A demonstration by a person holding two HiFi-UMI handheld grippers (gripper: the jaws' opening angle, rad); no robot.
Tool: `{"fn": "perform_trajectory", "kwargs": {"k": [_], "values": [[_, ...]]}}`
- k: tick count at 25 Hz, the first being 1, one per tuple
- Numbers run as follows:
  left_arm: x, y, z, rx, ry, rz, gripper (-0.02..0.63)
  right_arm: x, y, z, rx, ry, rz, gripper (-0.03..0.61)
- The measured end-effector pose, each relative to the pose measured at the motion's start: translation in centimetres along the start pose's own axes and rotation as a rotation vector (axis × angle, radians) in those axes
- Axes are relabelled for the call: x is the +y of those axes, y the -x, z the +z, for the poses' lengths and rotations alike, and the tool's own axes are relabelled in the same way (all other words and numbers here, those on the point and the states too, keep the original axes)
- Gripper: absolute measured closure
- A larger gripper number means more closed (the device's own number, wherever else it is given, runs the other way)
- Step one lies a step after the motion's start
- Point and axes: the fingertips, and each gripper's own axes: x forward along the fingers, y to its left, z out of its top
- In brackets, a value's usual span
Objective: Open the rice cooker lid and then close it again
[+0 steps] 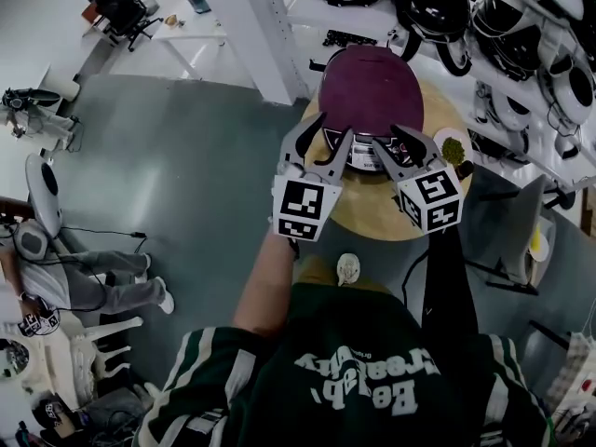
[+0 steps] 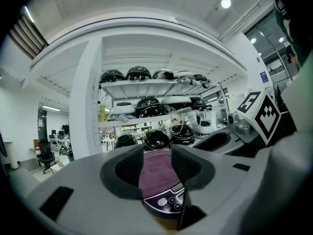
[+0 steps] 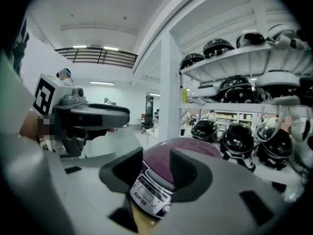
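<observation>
The rice cooker (image 1: 371,87) has a maroon domed lid that lies shut and a front control panel (image 1: 365,149); it stands on a round wooden table (image 1: 372,214). My left gripper (image 1: 333,130) is open just before the cooker's front left, with nothing between its fingers. My right gripper (image 1: 395,143) is open at the front right, also holding nothing. In the left gripper view the cooker (image 2: 157,173) shows through the gap of the left gripper (image 2: 156,163). In the right gripper view the lid (image 3: 157,161) and panel (image 3: 146,195) show through the gap of the right gripper (image 3: 156,169).
A small dish of green stuff (image 1: 453,149) sits on the table at the cooker's right. White shelves (image 1: 521,26) with several dark rounded items stand behind, and a white pillar (image 1: 270,35) at the back left. A person (image 1: 84,287) sits at the far left.
</observation>
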Motion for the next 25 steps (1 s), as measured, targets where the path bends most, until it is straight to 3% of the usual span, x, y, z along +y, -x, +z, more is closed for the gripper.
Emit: {"fn": "perform_trajectory", "kwargs": {"k": [13,25], "values": [[0.8,-1.5,-2.1,0.027,0.020,-0.041,0.451,0.3,-3.8,-5.1,0.241,0.031,0.052,0.403],[0.8,-2.2,-2.5,0.041,0.019,-0.067,0.451,0.6,-4.6,-6.9,0.293,0.014,0.056,0.389]]}}
